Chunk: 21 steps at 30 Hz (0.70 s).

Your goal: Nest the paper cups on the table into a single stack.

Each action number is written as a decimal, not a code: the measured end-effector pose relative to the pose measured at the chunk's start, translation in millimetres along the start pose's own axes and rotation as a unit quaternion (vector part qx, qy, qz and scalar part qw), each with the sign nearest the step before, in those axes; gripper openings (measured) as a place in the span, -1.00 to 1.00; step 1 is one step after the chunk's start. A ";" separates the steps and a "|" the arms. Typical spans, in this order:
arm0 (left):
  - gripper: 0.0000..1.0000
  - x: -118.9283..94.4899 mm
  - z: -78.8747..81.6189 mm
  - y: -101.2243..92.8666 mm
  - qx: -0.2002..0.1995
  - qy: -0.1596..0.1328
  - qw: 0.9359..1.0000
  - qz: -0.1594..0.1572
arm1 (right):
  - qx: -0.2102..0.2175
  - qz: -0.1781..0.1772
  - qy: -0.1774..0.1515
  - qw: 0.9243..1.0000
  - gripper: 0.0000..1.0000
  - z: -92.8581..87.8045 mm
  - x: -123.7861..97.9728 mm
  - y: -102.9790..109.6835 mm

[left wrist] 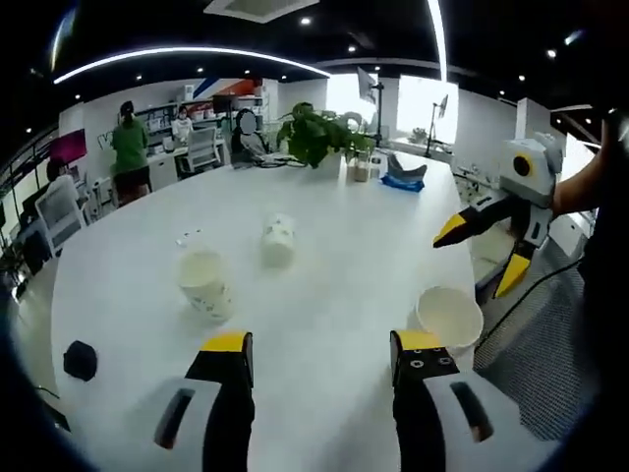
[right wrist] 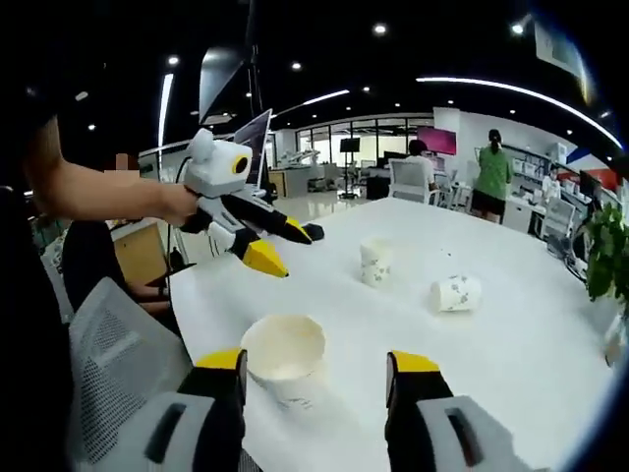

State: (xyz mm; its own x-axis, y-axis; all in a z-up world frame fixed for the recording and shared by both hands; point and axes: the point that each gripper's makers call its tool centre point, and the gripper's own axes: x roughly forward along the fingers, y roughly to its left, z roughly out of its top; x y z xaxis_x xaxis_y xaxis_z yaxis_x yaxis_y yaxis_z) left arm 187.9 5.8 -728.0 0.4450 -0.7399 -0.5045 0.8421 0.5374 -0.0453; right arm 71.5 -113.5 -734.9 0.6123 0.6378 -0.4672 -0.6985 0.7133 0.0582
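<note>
Three paper cups on the white table (left wrist: 324, 295); nearest cup (right wrist: 285, 359) upright at the table's edge, just ahead of the right gripper (right wrist: 314, 379), jaws spread, nothing between them; same cup (left wrist: 449, 317) seen from the left gripper (left wrist: 319, 354), likewise released and empty, hovering over the table. Farther in: upright cup (left wrist: 204, 283), and beyond it a cup on its side (left wrist: 278, 239). Left gripper view adds a potted plant (left wrist: 316, 136) at the table's far end, a black object (left wrist: 81, 360) near its edge.
</note>
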 end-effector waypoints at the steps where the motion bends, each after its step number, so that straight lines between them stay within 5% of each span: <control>1: 0.10 1.3 1.0 1.4 0.001 0.000 1.000 0.000 | 0.001 -0.002 0.001 1.000 0.20 -1.4 -1.0 -0.9; 13: -0.06 41.8 18.8 52.4 -0.016 -0.012 0.999 0.030 | 0.020 -0.034 -0.008 0.999 0.54 -10.6 -14.4 -16.1; 21: -0.15 65.8 18.4 81.3 -0.005 0.011 0.999 0.037 | 0.027 -0.047 -0.011 0.998 0.66 -15.7 -19.7 -19.3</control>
State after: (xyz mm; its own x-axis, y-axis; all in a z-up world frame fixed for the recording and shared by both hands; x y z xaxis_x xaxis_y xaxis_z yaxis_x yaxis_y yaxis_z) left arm 291.3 -6.7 -749.1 0.4985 -0.6891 -0.5259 0.8045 0.5937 -0.0153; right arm 67.1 -144.4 -740.7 0.6830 0.5733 -0.4527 -0.6166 0.7847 0.0633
